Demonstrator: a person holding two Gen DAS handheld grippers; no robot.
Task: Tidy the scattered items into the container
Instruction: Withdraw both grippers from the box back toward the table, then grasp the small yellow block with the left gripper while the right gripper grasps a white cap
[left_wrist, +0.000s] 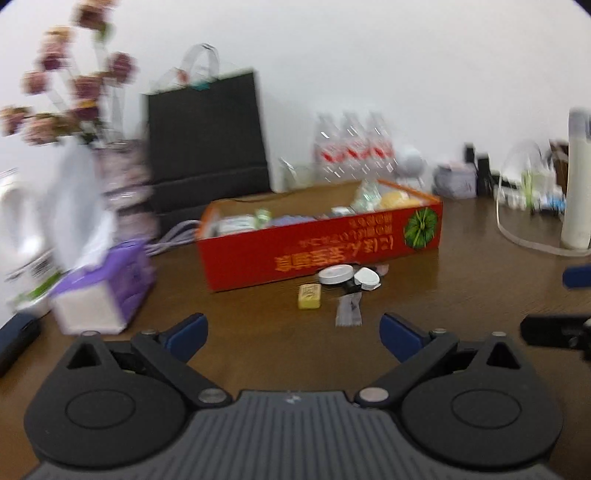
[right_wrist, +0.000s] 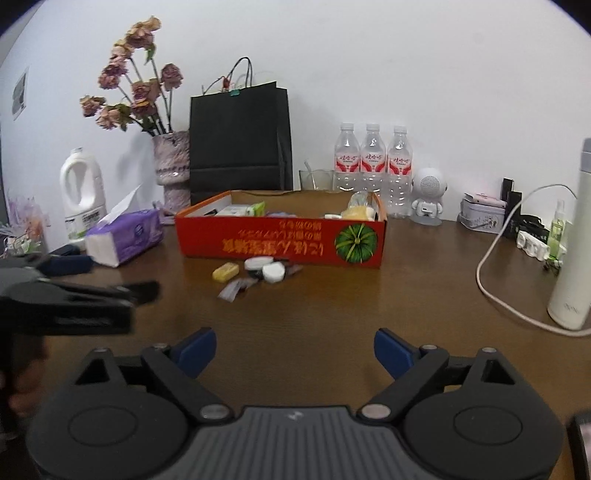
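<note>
A red cardboard box (left_wrist: 317, 247) (right_wrist: 280, 240) sits on the brown table, holding several small items. In front of it lie a yellow block (left_wrist: 309, 296) (right_wrist: 225, 272), a round white tin (left_wrist: 335, 274) (right_wrist: 257, 263), a white lidded cup (left_wrist: 366, 277) (right_wrist: 273, 273) and a grey sachet (left_wrist: 348, 312) (right_wrist: 236, 289). My left gripper (left_wrist: 293, 334) is open and short of these items, with nothing between its blue pads. My right gripper (right_wrist: 295, 350) is open and empty too, farther back. The left gripper also shows, blurred, at the left edge of the right wrist view (right_wrist: 85, 291).
A purple tissue pack (right_wrist: 125, 234) and a white jug (right_wrist: 83, 192) stand at the left. A vase of dried flowers (right_wrist: 171, 168), a black bag (right_wrist: 238, 138) and three water bottles (right_wrist: 373, 162) line the wall. A white cable (right_wrist: 491, 266) and tall flask (right_wrist: 574, 240) are at the right.
</note>
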